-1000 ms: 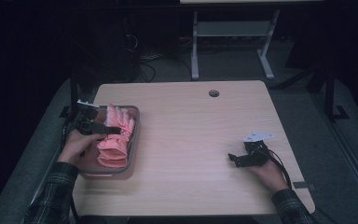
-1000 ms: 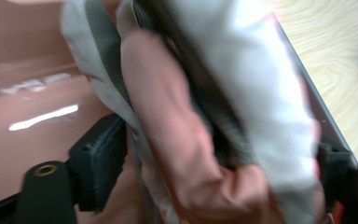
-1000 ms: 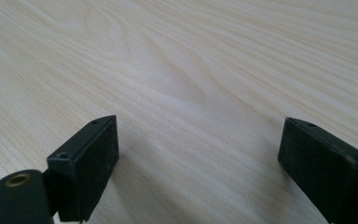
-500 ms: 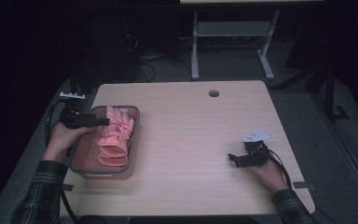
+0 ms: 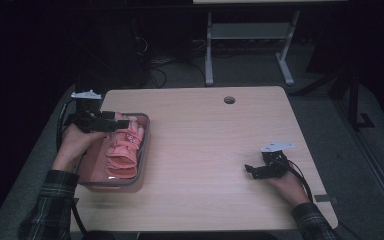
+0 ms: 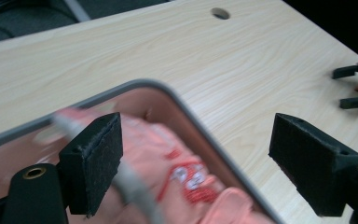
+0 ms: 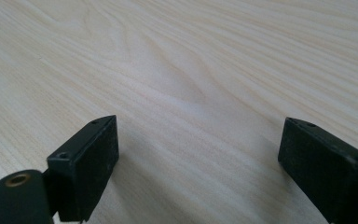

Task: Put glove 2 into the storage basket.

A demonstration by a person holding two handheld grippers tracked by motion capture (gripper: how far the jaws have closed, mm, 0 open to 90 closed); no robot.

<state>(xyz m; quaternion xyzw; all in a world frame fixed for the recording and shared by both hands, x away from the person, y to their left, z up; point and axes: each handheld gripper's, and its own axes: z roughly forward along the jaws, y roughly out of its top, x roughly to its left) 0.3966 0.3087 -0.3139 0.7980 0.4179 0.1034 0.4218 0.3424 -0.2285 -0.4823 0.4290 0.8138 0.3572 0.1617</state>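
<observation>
Two grippers, one tray of pink sandals

We log the left gripper [image 5: 122, 121] with jaws wide, empty, above the grey tray [image 5: 144, 150] holding the pink sandals [image 5: 122, 150] at the table's [image 5: 205, 145] left. Right gripper [image 5: 250, 169]: jaws wide, low over bare wood.

The left tongs [image 6: 198, 175] stand with both black jaws wide apart and nothing between them. Below them lies a grey-rimmed tray [image 6: 186, 109] holding a blurred pink shoe [image 6: 177, 172] with red markings. Light-wood tabletop [image 6: 135, 51] stretches beyond, a round hole [image 6: 220, 13] near its far edge. The other tongs [image 6: 356, 86] rest at far right.
</observation>
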